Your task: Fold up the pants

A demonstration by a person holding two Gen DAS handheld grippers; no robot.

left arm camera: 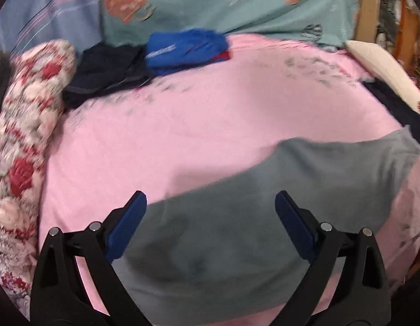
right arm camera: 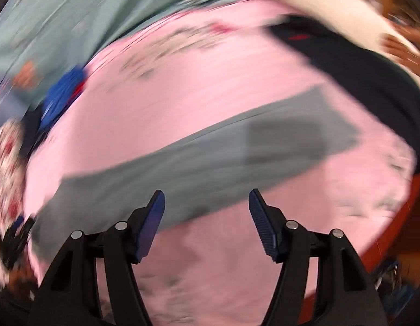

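Grey pants (left arm camera: 264, 206) lie flat on the pink bed sheet (left arm camera: 182, 125), stretched from the near left to the far right. In the right wrist view the same grey pants (right arm camera: 210, 157) form a long diagonal band, blurred by motion. My left gripper (left arm camera: 210, 203) hovers above the wide near end of the pants, open, with nothing between its blue pads (left arm camera: 128, 225). My right gripper (right arm camera: 207, 203) hangs over the near edge of the band, open, nothing between its fingers.
Folded blue clothes (left arm camera: 185, 50) and dark navy clothes (left arm camera: 106, 73) sit at the far left of the bed. A floral quilt (left arm camera: 22, 135) lines the left side. A teal heart-print pillow (left arm camera: 223, 2) lies at the back. Another dark garment (right arm camera: 359, 76) and a white cushion (left arm camera: 384, 70) lie at the right.
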